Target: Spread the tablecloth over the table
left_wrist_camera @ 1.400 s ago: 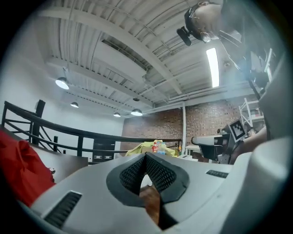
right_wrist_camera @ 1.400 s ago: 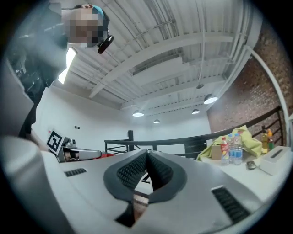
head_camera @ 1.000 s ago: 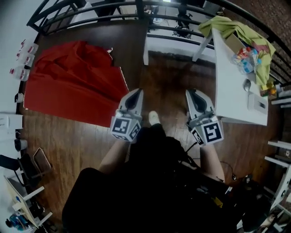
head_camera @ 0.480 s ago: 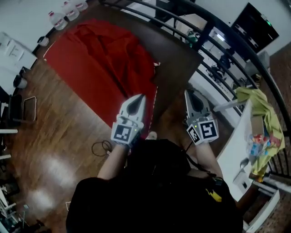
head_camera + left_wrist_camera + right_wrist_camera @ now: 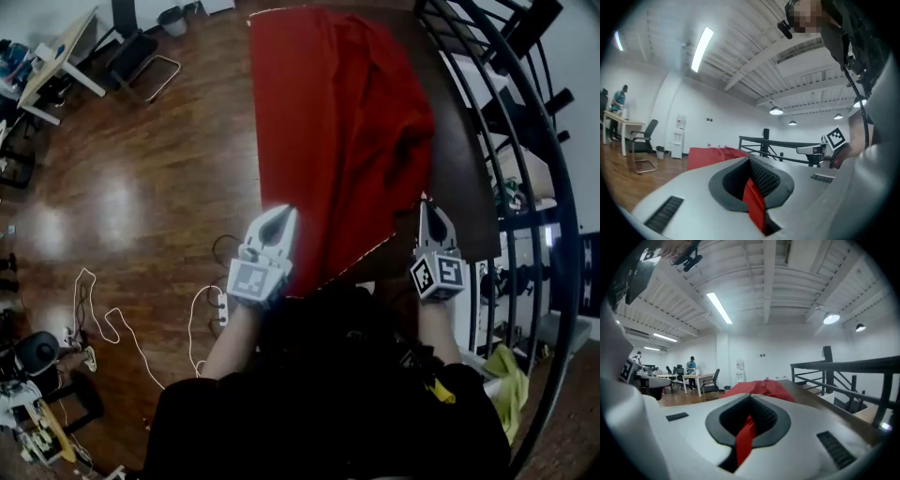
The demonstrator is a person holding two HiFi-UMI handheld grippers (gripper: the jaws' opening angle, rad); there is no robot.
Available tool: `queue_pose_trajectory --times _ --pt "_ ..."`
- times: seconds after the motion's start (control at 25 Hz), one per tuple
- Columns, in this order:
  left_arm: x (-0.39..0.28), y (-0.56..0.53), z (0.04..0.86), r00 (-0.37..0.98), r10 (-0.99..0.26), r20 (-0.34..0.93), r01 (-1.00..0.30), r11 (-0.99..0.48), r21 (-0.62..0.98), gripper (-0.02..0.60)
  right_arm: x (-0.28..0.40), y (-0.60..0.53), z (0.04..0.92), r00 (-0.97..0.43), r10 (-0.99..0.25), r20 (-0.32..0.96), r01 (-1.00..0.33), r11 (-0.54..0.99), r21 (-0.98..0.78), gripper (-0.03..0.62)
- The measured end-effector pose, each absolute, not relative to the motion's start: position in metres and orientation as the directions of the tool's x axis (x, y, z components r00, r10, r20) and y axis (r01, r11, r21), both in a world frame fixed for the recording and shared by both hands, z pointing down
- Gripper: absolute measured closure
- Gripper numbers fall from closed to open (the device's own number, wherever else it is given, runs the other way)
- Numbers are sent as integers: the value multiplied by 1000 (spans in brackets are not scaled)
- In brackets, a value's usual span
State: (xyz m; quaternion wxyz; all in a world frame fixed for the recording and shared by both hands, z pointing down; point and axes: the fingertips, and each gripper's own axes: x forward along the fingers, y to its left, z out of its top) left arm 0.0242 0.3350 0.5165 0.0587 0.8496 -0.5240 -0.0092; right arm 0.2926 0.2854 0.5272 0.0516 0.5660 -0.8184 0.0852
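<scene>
Two grips on one hem. Left gripper [image 5: 279,217] clamped fully shut on a fold of the red cloth [image 5: 347,122], the pinch plain between the pads. Right gripper [image 5: 433,214] shut just as tight on a twisted strip of the same hem. Nothing else held.

Ahead of both tools: cloth laid lengthwise straight away, long axis roughly in line with the jaws. Near hem slack between the two pinches and sagging back toward the person. Left pinch near the left corner, right pinch near the right one. Heaped folds ahead of the right gripper, flatter cloth ahead of the left. Right hand therefore nearer the bunching, and probably the one with more to pull out.

Outward of the right gripper: a bare strip of dark table [image 5: 464,187], uncovered, then the railing [image 5: 530,150] close beside it. Little room for a swing that way.

Outward of the left gripper: cloth edge seemingly hanging over the table's side, then open wooden floor [image 5: 141,187]. Cables [image 5: 112,323] lying behind and to the left, near the feet.

Judged next: lift with both hands, draw taut, then carry toward the right to cover the bare strip. Risk of snagging the railing, or of stepping into the cables when backing off.
</scene>
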Motion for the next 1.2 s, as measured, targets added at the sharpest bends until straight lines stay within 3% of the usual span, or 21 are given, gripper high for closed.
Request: queue_pose_trajectory --times 0.2,0.44,0.92,0.96,1.2 --pt "30 340 521 254 -963 93 -964 -245 101 580 313 251 536 -466 -859 211 -885 453 -112 588" --pt "55 362 526 135 -982 129 -987 -122 103 580 333 241 575 -556 -763 329 -830 531 -171 588" --pt "140 360 622 246 -893 378 -969 -216 120 580 328 243 664 -539 -620 570 -835 483 -265 585" --pt "145 356 630 247 -884 398 -969 -215 122 580 327 240 668 -532 -617 580 -837 488 -247 576" --pt "112 354 659 110 -836 537 -993 -68 98 578 324 214 692 -465 -606 646 -870 448 -205 386"
